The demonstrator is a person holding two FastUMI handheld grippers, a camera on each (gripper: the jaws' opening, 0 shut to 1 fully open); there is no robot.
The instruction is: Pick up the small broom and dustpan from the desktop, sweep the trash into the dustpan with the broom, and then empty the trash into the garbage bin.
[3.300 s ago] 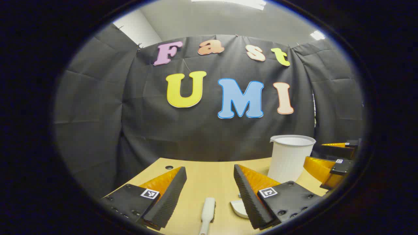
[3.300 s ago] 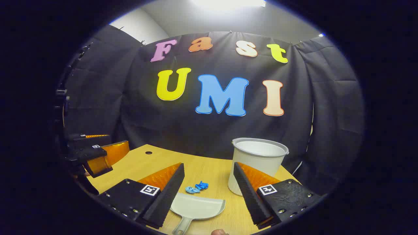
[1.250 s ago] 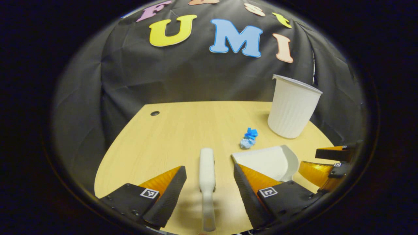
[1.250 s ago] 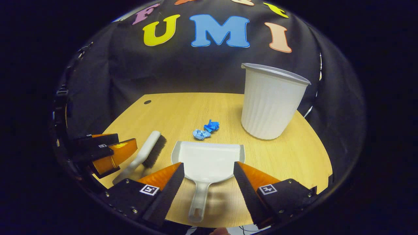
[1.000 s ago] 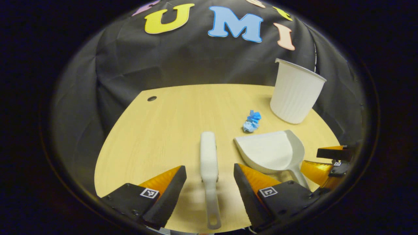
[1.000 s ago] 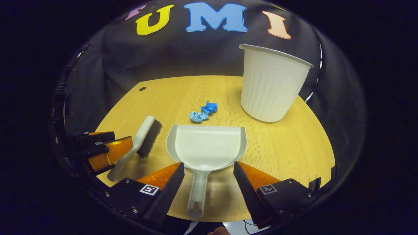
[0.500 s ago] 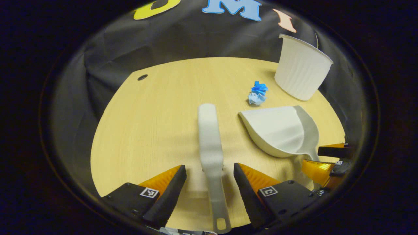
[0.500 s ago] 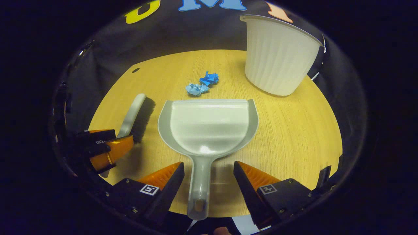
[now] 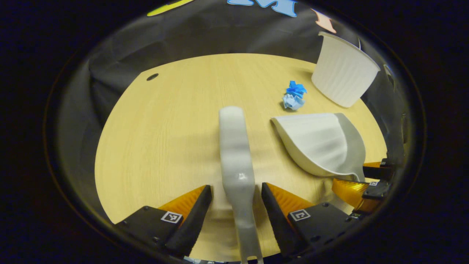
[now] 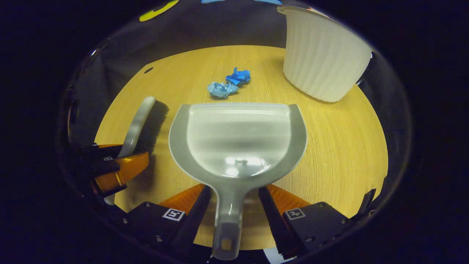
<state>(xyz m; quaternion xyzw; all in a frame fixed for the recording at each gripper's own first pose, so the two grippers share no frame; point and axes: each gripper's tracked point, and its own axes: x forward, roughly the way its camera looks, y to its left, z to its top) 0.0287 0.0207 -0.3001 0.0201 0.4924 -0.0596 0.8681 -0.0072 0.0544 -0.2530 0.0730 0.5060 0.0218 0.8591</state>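
Observation:
A white small broom (image 9: pixel 234 146) lies on the wooden desktop, handle toward me. My left gripper (image 9: pixel 235 186) is open and straddles that handle low over the table, with small gaps on both sides. The grey dustpan (image 10: pixel 238 135) lies flat beside it, mouth toward two crumpled blue paper scraps (image 10: pixel 229 83). My right gripper (image 10: pixel 234 188) is open around the dustpan's handle, its fingers close to it. The right gripper view also shows the broom (image 10: pixel 137 124) with dark bristles and the left gripper (image 10: pixel 121 159) at its handle. The left gripper view also has the dustpan (image 9: pixel 318 143) and the right gripper (image 9: pixel 370 174).
A white ribbed garbage bin (image 10: pixel 324 55) stands upright at the back right of the table, beyond the scraps. The rounded desktop (image 9: pixel 165 139) has a cable hole (image 9: pixel 152 77) at its far left. Black cloth walls close off the back.
Both grippers have dropped and tilted down toward the table, moving forward over the handles. The fingers of each have narrowed slightly around broom and dustpan handle. Broom, dustpan and scraps lie still.

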